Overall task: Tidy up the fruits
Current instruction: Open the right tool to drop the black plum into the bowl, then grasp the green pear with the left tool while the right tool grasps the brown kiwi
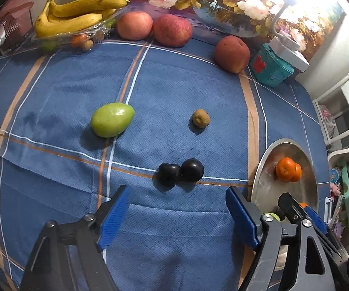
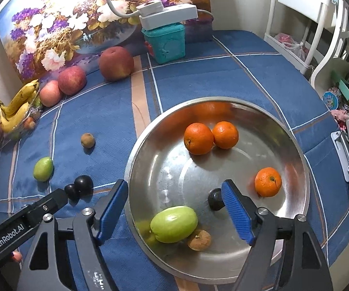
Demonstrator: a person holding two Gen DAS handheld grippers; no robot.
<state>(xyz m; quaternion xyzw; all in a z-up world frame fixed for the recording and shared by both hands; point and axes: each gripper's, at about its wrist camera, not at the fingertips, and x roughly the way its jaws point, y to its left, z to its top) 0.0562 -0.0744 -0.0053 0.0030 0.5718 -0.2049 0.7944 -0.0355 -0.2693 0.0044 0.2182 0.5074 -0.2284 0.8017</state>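
My left gripper [image 1: 178, 194] stands open over the blue checked cloth, nothing between its fingers. Two dark plums [image 1: 180, 173] lie touching just beyond its tips, with a green fruit [image 1: 112, 120] and a small brown fruit [image 1: 201, 118] farther out. My right gripper [image 2: 174, 186] is open above the steel bowl [image 2: 295, 145]. In the bowl lie a green fruit [image 2: 174, 224] below the jaws and untouched by the pads, a small brown fruit [image 2: 198, 240], three oranges [image 2: 198, 138] and a dark plum [image 2: 213, 198] partly hidden by the right finger.
Three red apples [image 1: 172, 30] and a clear tray of bananas [image 1: 77, 12] sit along the back. A teal box [image 2: 166, 43] carrying a white lamp stands by the floral picture. White shelving [image 2: 295, 12] and clutter stand beyond the table's right edge.
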